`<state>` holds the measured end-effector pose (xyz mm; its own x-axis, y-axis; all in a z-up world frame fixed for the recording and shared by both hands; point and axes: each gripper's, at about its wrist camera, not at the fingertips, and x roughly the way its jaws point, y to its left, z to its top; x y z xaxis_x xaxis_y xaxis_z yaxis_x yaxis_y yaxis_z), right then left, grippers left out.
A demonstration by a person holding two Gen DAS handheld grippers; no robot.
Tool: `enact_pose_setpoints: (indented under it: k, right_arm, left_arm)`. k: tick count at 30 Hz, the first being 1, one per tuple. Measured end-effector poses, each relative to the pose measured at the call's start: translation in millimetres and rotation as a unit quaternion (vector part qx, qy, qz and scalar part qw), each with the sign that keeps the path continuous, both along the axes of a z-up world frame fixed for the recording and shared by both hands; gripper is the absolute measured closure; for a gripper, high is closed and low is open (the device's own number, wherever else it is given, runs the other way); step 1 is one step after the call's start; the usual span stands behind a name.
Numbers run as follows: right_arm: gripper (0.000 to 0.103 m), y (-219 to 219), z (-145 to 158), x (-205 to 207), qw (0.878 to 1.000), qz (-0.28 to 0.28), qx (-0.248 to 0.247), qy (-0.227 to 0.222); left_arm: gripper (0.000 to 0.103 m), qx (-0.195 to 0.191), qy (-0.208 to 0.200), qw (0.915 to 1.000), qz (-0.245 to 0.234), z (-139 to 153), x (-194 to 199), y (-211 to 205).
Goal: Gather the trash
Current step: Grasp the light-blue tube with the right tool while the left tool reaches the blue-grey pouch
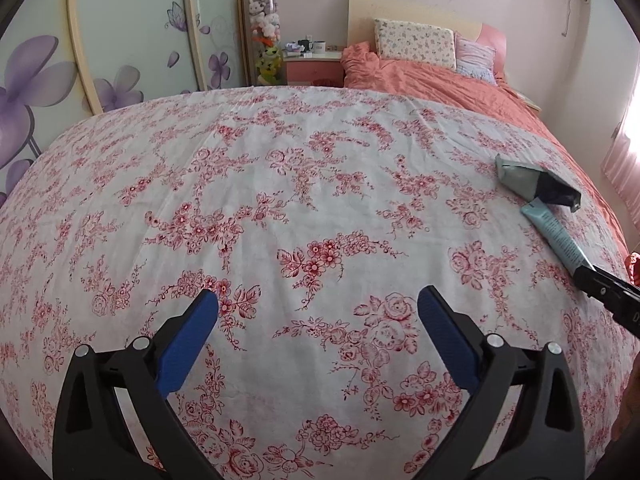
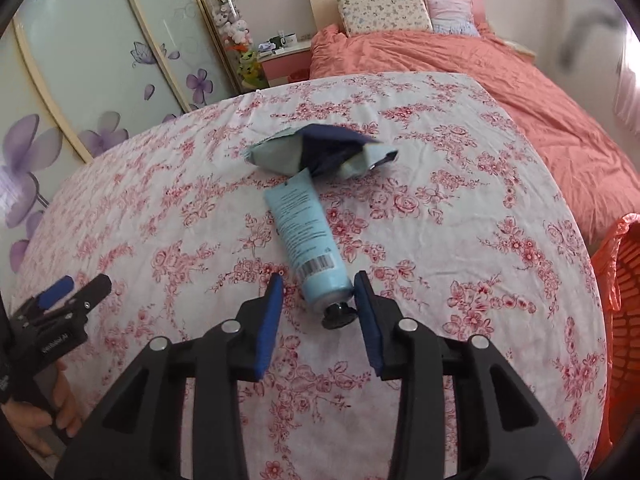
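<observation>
A light blue tube (image 2: 306, 236) with a black cap lies on the floral bedsheet (image 2: 440, 240); its far end lies under a crumpled grey-and-navy wrapper (image 2: 320, 152). My right gripper (image 2: 319, 280) is open, its blue pads on either side of the tube's cap end, the right pad touching or nearly touching it. In the left wrist view the tube (image 1: 558, 236) and wrapper (image 1: 536, 186) lie at the far right, with the right gripper's tip (image 1: 600, 286) at the tube. My left gripper (image 1: 318, 300) is open and empty over the sheet, well left of them; it also shows in the right wrist view (image 2: 76, 286).
An orange plastic basket (image 2: 624, 300) lined with an orange bag stands by the bed's right side. A salmon duvet (image 2: 500, 80) and pillows (image 2: 384, 10) lie at the head. A nightstand (image 1: 312, 66) and floral wardrobe doors (image 1: 120, 40) are to the left.
</observation>
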<state>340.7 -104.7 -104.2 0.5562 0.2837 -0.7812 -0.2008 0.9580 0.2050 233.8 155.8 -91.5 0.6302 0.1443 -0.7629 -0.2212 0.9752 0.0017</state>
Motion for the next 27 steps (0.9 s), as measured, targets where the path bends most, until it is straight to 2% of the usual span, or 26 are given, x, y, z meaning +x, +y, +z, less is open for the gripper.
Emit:
enact_pose_setpoints:
  k: [6,7,9,14,18,20,27]
  right_arm:
    - [0.064,17,-1,7,0.999,-0.007,-0.032,-0.017]
    - [0.065,19,-2,8,0.999,-0.007,-0.039,-0.019]
    - [0.076,19,-4,8,0.998,-0.005,-0.052,-0.024]
    - [0.076,1,-5,-13,0.999,-0.003,-0.044,-0.024]
    - [0.076,-26,-5,-33,0.999,-0.033,-0.025,-0.019]
    - [0.076,-35,-6,-38,0.998,-0.053,-0.033,-0.022]
    - [0.076,-58,-7,-28,0.992,-0.111,-0.055,-0.023]
  left_arm:
    - [0.002,0.013,0.009,0.9999,0.001,-2,0,-1]
    - [0.002,0.018,0.014,0.9997,0.002,-3,0,-2]
    - [0.002,0.028,0.025,0.9993,0.001,-5,1,-4]
    - [0.002,0.029,0.019,0.9994,-0.009,-3,0,-8]
    - [0.002,0.018,0.013,0.9996,-0.018,-2,1,-14]
    - [0.002,0.011,0.012,0.9996,-0.024,-2,3,-21]
    - [0.002,0.004,-0.002,0.9976,-0.070,9,22,-64]
